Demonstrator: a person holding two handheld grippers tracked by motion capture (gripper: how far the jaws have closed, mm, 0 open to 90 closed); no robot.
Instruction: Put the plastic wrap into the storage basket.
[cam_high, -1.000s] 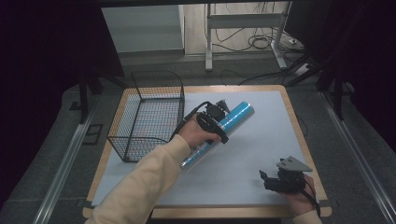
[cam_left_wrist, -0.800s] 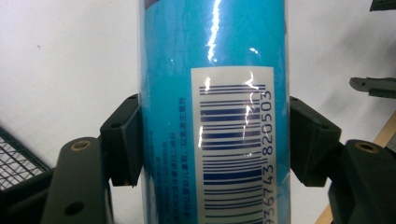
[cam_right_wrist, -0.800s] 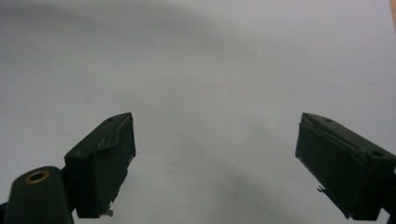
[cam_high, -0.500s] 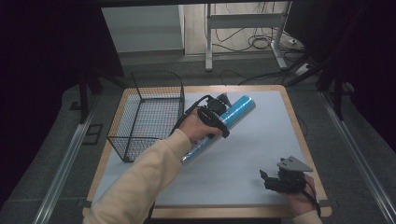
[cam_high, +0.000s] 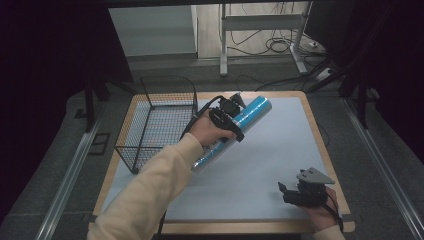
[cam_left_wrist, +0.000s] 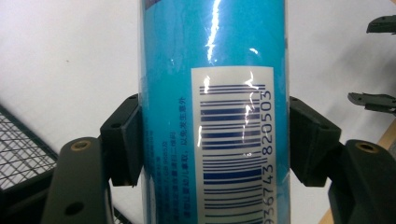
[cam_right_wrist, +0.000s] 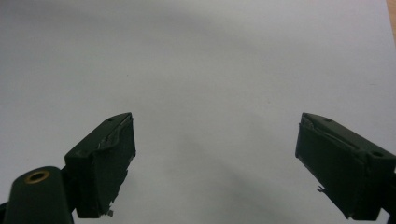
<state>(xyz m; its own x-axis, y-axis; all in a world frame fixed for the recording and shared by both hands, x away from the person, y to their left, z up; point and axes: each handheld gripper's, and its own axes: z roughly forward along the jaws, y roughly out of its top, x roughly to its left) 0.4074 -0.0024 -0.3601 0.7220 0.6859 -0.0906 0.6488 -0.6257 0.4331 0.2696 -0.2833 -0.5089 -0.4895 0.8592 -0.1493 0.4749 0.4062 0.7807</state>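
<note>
Item: blue cylindrical can (cam_high: 235, 131) with barcode label, clamped between the pads of the left gripper (cam_high: 226, 119), lying slanted just right of the wire basket (cam_high: 159, 120) on the white table mat (cam_high: 260, 170). Right gripper (cam_high: 300, 192) idle near the mat's front edge, jaws spread, holding nothing. Progress, judged: grasp secured; transfer into the basket outstanding.

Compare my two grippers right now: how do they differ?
The left gripper is shut on the blue tube, its pads pressing both sides; the right gripper stands open with nothing between its jaws. The left is beside the wire basket; the right rests near the table's front right corner. Both have black jaws.
</note>
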